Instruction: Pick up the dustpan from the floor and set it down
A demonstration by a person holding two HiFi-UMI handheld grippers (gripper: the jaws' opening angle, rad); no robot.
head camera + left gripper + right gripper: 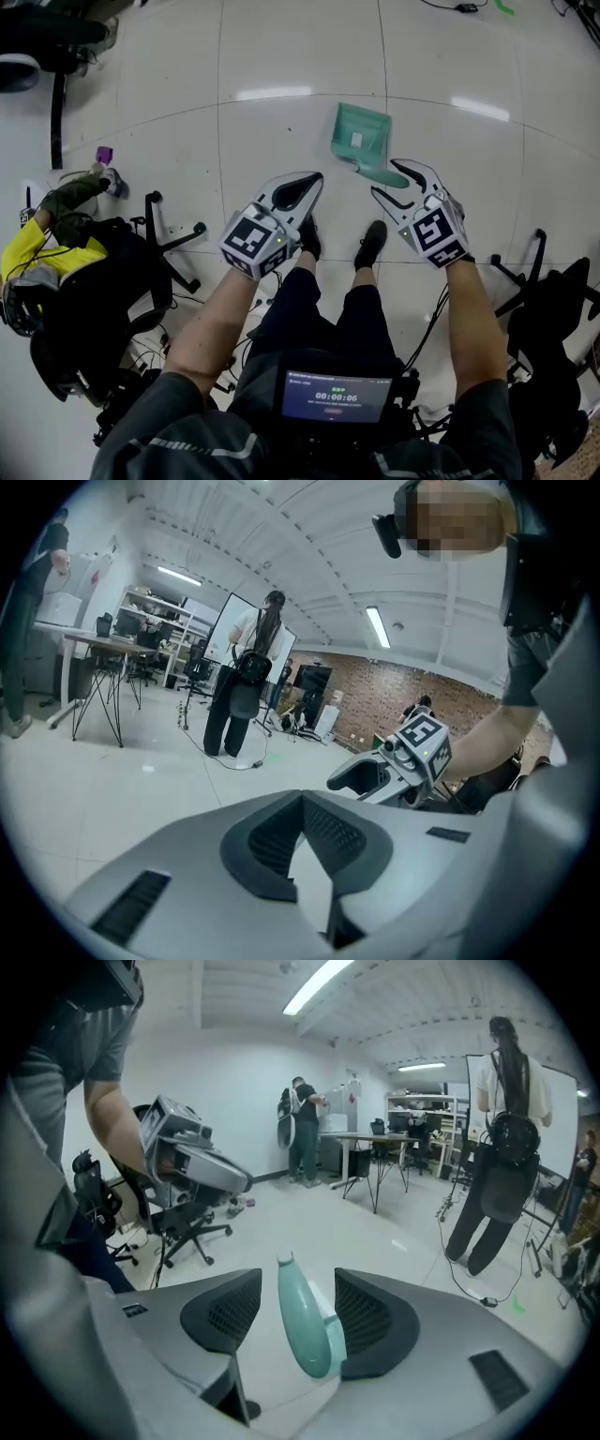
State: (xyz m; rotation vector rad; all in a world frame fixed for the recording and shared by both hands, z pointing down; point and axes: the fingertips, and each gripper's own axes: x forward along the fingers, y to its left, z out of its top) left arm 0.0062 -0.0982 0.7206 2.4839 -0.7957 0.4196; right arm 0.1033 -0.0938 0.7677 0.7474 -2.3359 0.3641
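Between the right gripper's (384,176) parted jaws lies the dustpan (359,139) handle (302,1321), pan mostly hidden in its view; left gripper (317,178) closed.

A lab-like open workspace: trestle desks (89,647), stocked shelves (155,616), a whiteboard (228,628), office chairs (178,1222), cables (469,1287) across the floor (112,789).

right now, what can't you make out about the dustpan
Dustpan label: head view, too small to read.
Pan: right gripper view, mostly hidden behind its handle and the right gripper.
Handle touching a pad or not: right gripper view, unclear.
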